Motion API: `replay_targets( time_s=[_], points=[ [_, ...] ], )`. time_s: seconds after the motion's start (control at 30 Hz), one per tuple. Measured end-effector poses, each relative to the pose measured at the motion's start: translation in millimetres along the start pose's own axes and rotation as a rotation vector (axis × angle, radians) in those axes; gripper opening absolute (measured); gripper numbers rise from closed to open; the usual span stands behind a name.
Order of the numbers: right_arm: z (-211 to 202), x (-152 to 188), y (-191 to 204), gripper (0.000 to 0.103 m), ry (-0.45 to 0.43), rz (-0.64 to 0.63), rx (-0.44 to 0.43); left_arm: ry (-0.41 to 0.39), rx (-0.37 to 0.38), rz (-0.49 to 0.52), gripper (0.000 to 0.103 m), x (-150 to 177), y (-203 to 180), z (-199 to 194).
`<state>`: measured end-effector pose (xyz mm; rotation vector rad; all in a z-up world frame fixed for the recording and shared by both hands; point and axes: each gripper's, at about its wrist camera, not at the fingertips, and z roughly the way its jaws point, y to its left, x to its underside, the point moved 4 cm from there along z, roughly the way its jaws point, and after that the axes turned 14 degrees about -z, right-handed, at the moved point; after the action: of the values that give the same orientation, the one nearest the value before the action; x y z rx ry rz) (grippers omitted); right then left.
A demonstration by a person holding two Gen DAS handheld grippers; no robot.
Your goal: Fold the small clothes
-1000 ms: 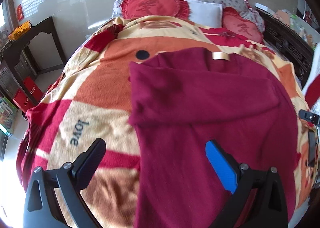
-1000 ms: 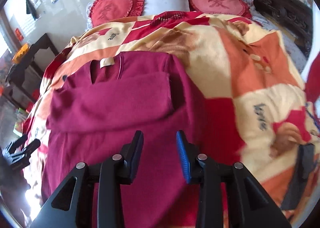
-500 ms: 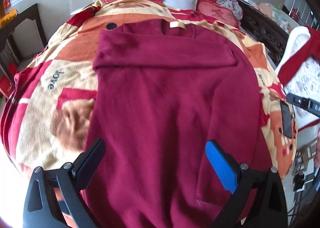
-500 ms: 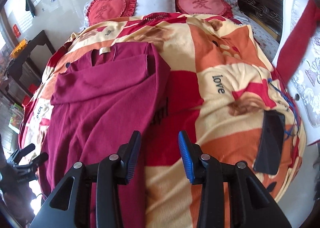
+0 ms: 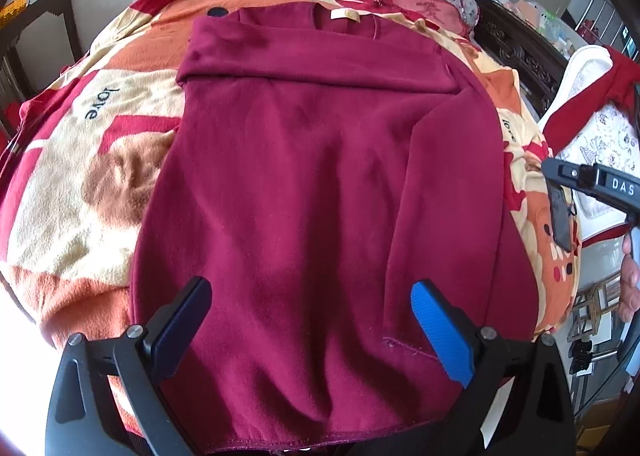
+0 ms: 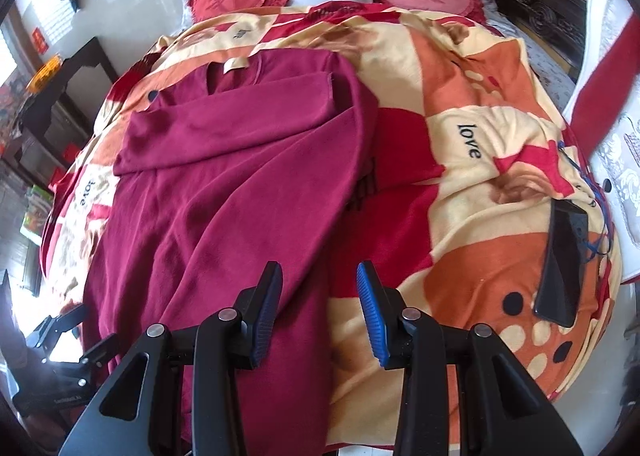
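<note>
The maroon sweater point(image 5: 320, 184) runs off the near edge; the blanket point(image 6: 460, 104) beneath it is hidden.

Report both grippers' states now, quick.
Left gripper: open wide, empty, over the maroon top.
Right gripper: open, empty, at the top's right edge.

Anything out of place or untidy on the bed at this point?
One thing: a dark phone with a blue cord lies on the blanket near the bed's right edge, unrelated to folding. The maroon top lies flat, sleeves folded across its chest. Both grippers, left and right, are open.
</note>
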<state>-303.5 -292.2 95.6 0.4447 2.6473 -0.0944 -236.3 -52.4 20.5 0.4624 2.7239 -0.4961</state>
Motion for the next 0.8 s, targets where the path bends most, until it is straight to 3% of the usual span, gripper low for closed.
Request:
replay_targets(
  time_s=[0.23,0.53,0.8],
  points=[
    [4,-6,12,0.019,0.007,-0.017,-0.013,0.002,0.012,-0.071,0.102,0,16,-9],
    [14,-15,29,0.020,0.026,-0.037,-0.032,-0.037,-0.009,-0.273,0.102,3,66,-29],
    [24,-25,50,0.020,0.056,-0.068,-0.046,-0.017,-0.009,-0.407,0.102,7,105,-28]
  ],
)
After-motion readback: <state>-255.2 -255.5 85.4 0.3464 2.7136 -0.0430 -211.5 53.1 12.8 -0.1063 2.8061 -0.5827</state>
